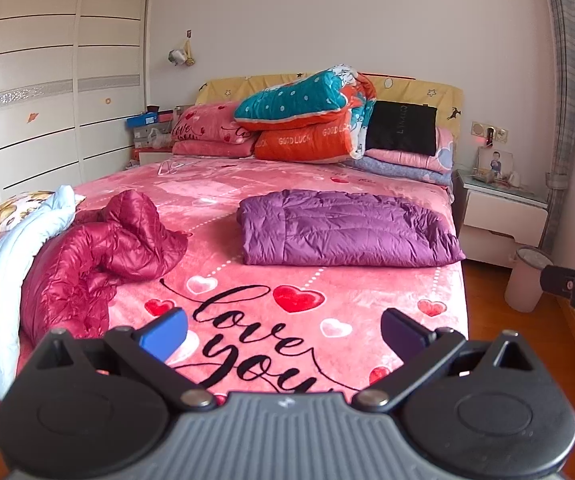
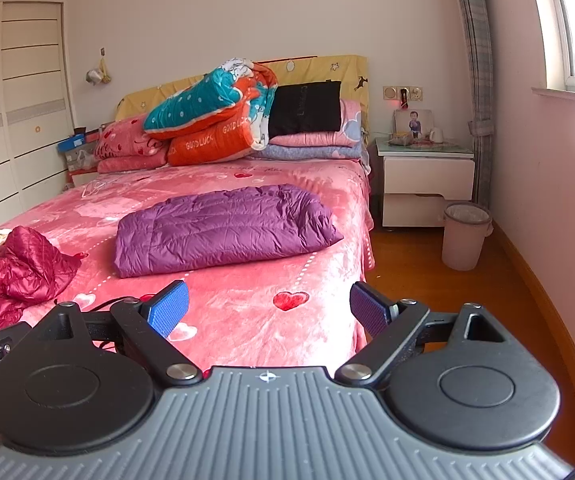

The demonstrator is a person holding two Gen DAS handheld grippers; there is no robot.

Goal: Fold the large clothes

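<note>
A purple down jacket (image 1: 347, 230) lies folded in a neat rectangle on the pink bed (image 1: 247, 292); it also shows in the right wrist view (image 2: 223, 228). A crumpled dark red down jacket (image 1: 99, 256) lies at the bed's left, also seen in the right wrist view (image 2: 15, 268). A light blue jacket (image 1: 3, 280) lies beside it at the left edge. My left gripper (image 1: 283, 334) is open and empty above the bed's foot. My right gripper (image 2: 269, 308) is open and empty near the bed's right front corner.
Folded quilts and pillows (image 1: 311, 120) are stacked at the headboard. A white nightstand (image 2: 423, 180) and a pink bin (image 2: 465, 236) stand right of the bed on the wooden floor. A wardrobe (image 1: 67, 80) fills the left wall.
</note>
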